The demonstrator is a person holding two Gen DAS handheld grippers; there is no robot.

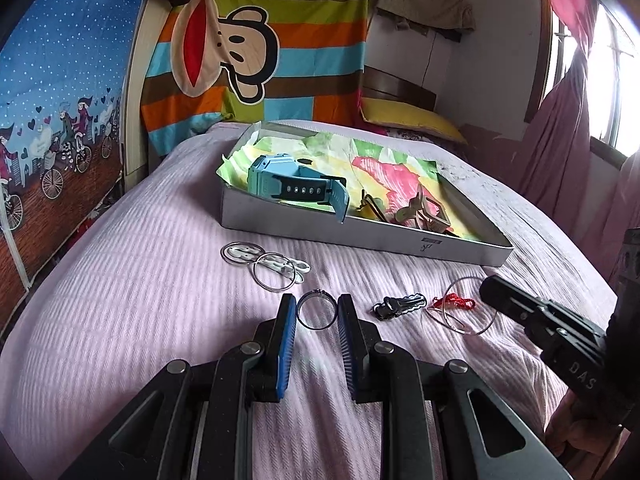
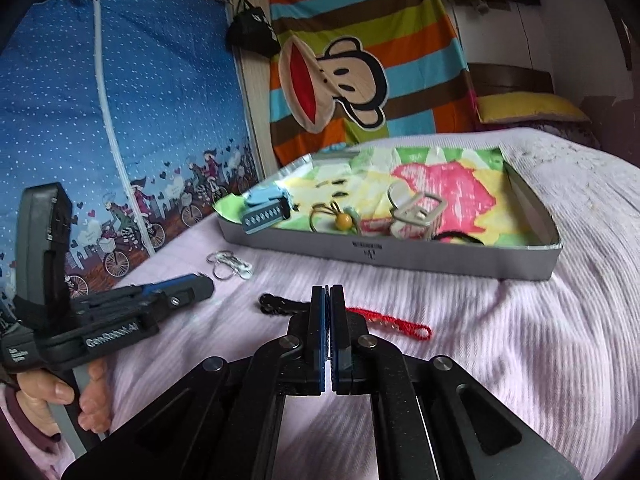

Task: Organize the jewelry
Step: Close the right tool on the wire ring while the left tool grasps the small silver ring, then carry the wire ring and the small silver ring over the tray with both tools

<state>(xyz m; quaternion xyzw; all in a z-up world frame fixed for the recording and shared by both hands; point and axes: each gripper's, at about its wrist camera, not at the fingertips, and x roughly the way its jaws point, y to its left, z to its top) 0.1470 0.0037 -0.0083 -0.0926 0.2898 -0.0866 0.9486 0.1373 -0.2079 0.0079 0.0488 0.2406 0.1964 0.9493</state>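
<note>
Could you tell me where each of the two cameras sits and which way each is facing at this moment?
Left wrist: sits on the left tool, looking along its open fingers at a ring on the bed, the tray beyond; the right tool enters at right.
Right wrist: sits on the right tool, its fingers shut on a red cord, facing the tray; the left tool and a hand show at left.
Shared: tray, bed, monkey cloth, blue watch.

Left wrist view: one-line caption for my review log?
Open left tongs straddle a thin metal ring on the lilac bedspread, near a grey tray.
</note>
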